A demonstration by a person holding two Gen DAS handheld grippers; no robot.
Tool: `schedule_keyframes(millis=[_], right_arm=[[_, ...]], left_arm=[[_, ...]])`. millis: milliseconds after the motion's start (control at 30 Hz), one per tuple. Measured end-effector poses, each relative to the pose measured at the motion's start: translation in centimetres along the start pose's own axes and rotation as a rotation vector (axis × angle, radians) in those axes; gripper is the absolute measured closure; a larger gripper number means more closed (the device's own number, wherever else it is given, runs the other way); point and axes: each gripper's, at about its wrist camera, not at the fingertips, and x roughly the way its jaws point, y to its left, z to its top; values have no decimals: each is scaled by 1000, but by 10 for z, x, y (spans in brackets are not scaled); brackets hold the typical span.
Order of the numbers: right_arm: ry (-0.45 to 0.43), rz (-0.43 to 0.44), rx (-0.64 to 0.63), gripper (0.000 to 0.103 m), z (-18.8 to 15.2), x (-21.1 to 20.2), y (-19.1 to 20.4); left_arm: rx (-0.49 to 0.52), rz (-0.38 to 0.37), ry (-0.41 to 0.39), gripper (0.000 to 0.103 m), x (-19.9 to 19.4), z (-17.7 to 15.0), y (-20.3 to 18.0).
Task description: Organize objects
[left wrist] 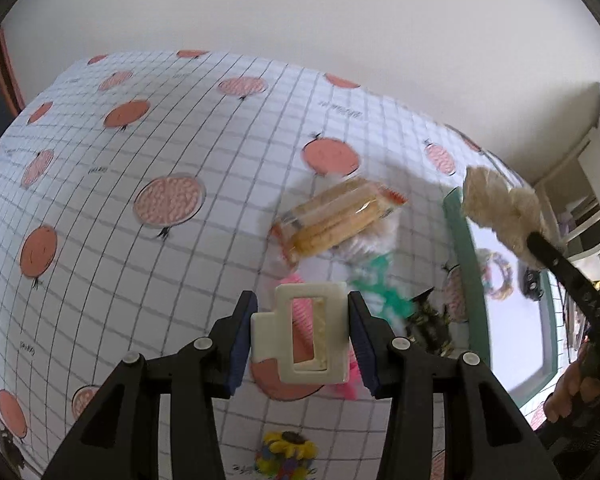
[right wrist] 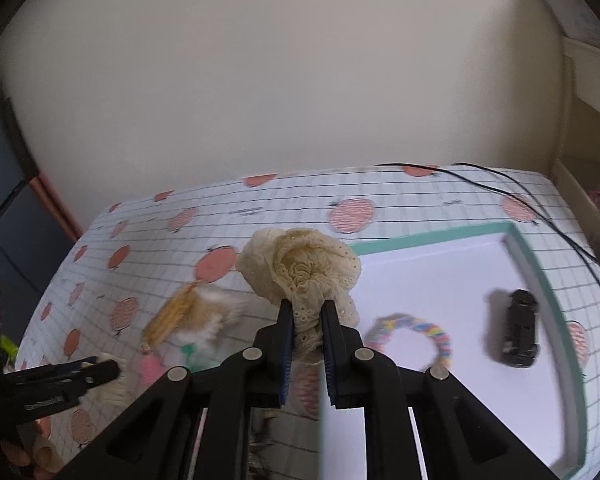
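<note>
My left gripper (left wrist: 302, 336) is shut on a cream rectangular hair clip (left wrist: 306, 334), held above the tablecloth. My right gripper (right wrist: 306, 320) is shut on a cream lace scrunchie (right wrist: 300, 266), lifted near the left edge of a white tray with a green rim (right wrist: 556, 280). In the left wrist view the same scrunchie (left wrist: 500, 206) hangs over the tray's rim (left wrist: 460, 232). Inside the tray lie a pastel braided hair tie (right wrist: 412, 338) and a black hair clip (right wrist: 520, 328). A wrapped pack of biscuits (left wrist: 336, 216) rests on a pile of fluffy white, green and pink items.
The table wears a grid cloth with peach prints (left wrist: 140, 200). A sunflower-shaped item (left wrist: 286, 452) sits near the front edge. A dark patterned bow (left wrist: 428, 320) lies beside the tray. A thin black cable (right wrist: 540, 208) crosses the far right. White shelving (left wrist: 588, 184) stands to the right.
</note>
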Motion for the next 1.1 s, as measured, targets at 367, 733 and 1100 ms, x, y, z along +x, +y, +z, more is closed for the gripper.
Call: schedule_keyframes(millis=[367, 733, 1100], right_arm=[[-50, -102, 81, 89, 10, -17, -58], [-66, -118, 131, 89, 12, -29, -92], [-32, -118, 147, 89, 8, -17, -101]], left_arm=[[120, -77, -113, 56, -6, 18, -65], [249, -142, -183, 56, -4, 25, -142], [245, -168, -180, 56, 26, 40, -186]])
